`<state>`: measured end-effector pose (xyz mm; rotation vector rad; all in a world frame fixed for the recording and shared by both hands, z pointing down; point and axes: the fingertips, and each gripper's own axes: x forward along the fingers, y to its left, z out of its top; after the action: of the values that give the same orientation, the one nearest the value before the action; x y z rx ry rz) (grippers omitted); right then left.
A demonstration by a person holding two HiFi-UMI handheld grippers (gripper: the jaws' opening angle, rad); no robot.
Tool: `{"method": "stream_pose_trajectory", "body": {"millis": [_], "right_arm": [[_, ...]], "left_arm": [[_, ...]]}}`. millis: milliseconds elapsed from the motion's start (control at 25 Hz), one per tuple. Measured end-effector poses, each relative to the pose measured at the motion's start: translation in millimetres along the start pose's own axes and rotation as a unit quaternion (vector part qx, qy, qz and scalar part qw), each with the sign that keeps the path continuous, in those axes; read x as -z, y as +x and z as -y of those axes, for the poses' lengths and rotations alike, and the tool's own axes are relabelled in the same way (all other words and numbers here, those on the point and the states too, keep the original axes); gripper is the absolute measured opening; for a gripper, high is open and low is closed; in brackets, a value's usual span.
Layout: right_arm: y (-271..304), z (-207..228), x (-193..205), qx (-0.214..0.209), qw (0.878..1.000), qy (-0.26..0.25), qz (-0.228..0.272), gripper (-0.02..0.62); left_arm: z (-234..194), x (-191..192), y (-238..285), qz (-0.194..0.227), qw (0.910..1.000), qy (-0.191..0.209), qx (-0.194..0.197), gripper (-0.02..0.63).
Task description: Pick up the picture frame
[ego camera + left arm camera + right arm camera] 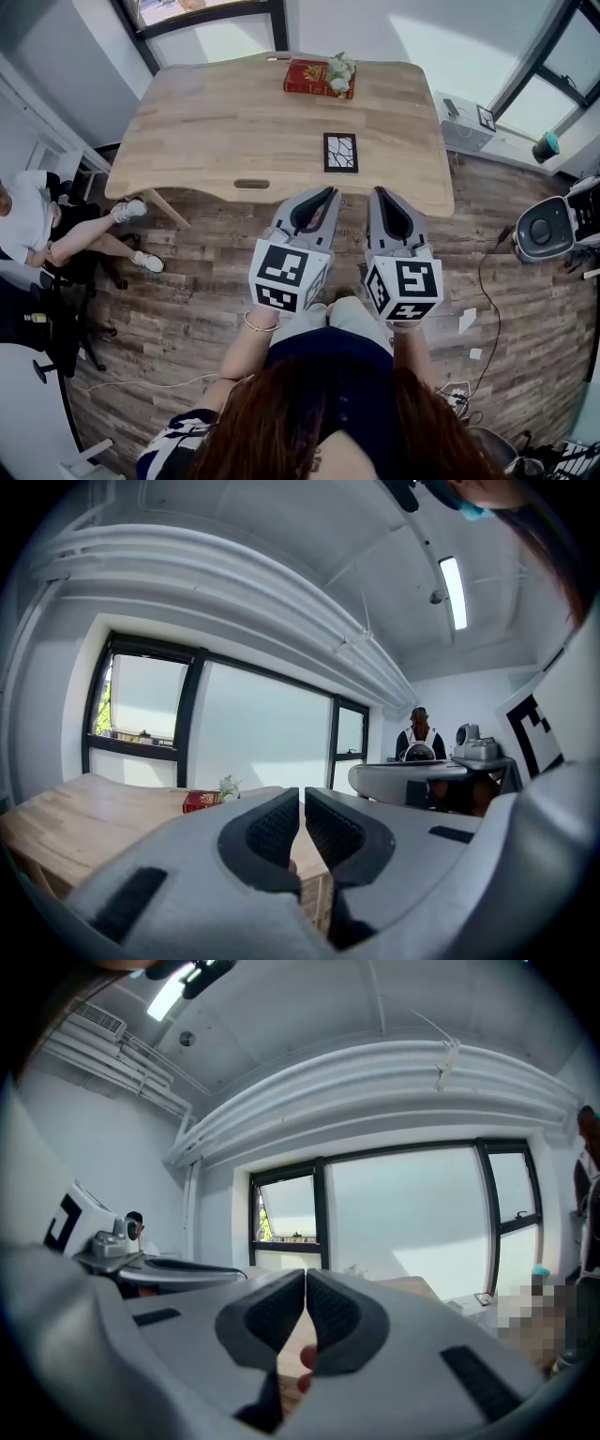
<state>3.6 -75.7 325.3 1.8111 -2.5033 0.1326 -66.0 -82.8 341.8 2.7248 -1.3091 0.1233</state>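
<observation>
Small black rectangular picture frame (340,153) lies flat on the light wooden desk (206,122), right of centre, near the front edge. Nothing touches it. At the desk's far edge we see a red box (319,77) with white flowers (339,70) on it, well apart from the frame. We hold both claws side by side at the desk's front edge, tips pointing at the frame, short of it. Left claw (330,192) (302,797): clenched, pads together, nothing between. Right claw (377,193) (306,1281): same, clenched and empty. Brown plank floor (187,309) lies below us. A seated person (28,225) is off to the left.
</observation>
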Motion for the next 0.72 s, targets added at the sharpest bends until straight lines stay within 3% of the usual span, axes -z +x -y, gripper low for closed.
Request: {"method": "stream_pose_trajectory", "body": {"millis": [720], "right_arm": [[88.5, 49.3, 17.6, -0.001, 0.999, -0.007, -0.032, 0.028]], "left_arm": [[-49.9, 3.8, 85.1, -0.008, 0.9998, -0.009, -0.019, 0.041]]}}
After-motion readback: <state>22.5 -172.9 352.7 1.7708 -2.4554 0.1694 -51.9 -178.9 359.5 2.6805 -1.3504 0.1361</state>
